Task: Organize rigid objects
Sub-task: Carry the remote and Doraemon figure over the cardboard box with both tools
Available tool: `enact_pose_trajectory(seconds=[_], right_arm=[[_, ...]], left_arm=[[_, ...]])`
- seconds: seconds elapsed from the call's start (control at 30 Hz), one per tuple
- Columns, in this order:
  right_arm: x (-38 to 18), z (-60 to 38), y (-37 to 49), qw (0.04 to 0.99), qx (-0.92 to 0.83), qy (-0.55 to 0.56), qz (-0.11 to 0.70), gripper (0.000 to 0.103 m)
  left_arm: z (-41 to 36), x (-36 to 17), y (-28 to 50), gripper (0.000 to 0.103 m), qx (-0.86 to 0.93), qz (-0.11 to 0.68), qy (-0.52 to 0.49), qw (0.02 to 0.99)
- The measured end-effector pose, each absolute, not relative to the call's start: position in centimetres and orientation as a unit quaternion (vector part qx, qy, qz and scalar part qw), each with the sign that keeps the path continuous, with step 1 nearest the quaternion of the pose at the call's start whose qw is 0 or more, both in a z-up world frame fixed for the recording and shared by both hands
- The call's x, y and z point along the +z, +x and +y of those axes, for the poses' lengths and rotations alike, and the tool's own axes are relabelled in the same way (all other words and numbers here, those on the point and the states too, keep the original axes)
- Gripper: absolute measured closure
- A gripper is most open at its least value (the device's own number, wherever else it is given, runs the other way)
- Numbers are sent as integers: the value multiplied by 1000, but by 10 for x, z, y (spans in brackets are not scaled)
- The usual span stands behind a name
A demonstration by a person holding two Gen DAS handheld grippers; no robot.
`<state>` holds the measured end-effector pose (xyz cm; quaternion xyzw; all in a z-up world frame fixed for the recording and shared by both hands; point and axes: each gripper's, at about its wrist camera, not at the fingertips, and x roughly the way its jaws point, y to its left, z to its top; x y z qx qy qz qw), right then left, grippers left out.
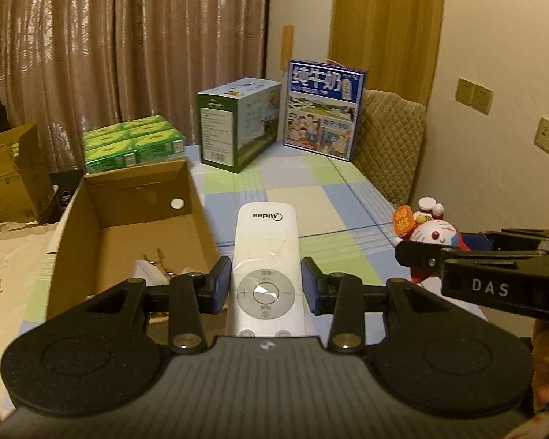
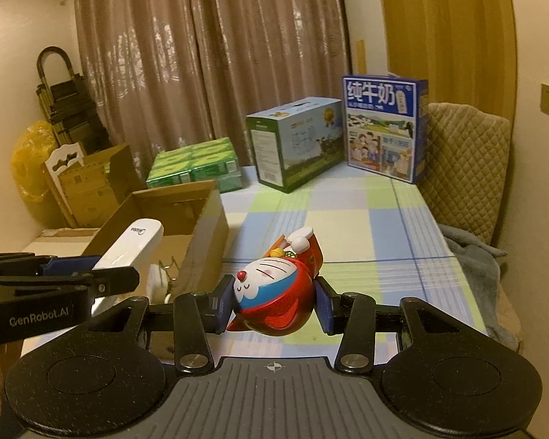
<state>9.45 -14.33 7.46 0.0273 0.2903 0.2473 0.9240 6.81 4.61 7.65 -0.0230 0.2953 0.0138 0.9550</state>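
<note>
The right gripper point(image 2: 274, 303) clamped a red-and-blue cat figurine point(image 2: 274, 289), lying on its side between the blue pads, above a checked cloth point(image 2: 366, 226). At left, the left gripper point(image 2: 80, 274) gripped a white remote point(image 2: 131, 248) beside an open cardboard box point(image 2: 208, 226). Green packs point(image 2: 197, 168) and two cartons point(image 2: 296, 139) stood behind.

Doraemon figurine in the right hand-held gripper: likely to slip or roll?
The figurine looks glossy and rounded, so it may pivot between the right hand-held gripper's flat pads. Probably rigid plastic. Set down, the round body could roll.
</note>
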Motion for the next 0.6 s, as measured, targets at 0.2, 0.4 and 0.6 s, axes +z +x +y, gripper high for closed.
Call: enact_pose_trajectory(seconds=[0.2, 0.4, 0.6], right_arm=[[77, -119, 104, 919, 270, 26, 287, 61], [79, -82, 117, 909, 304, 16, 286, 61], [80, -42, 131, 898, 337, 12, 284, 61]], left_arm=[[82, 81, 72, 68, 49, 292, -28, 955], [128, 82, 77, 68, 92, 293, -26, 951], [175, 80, 86, 68, 127, 298, -24, 946]])
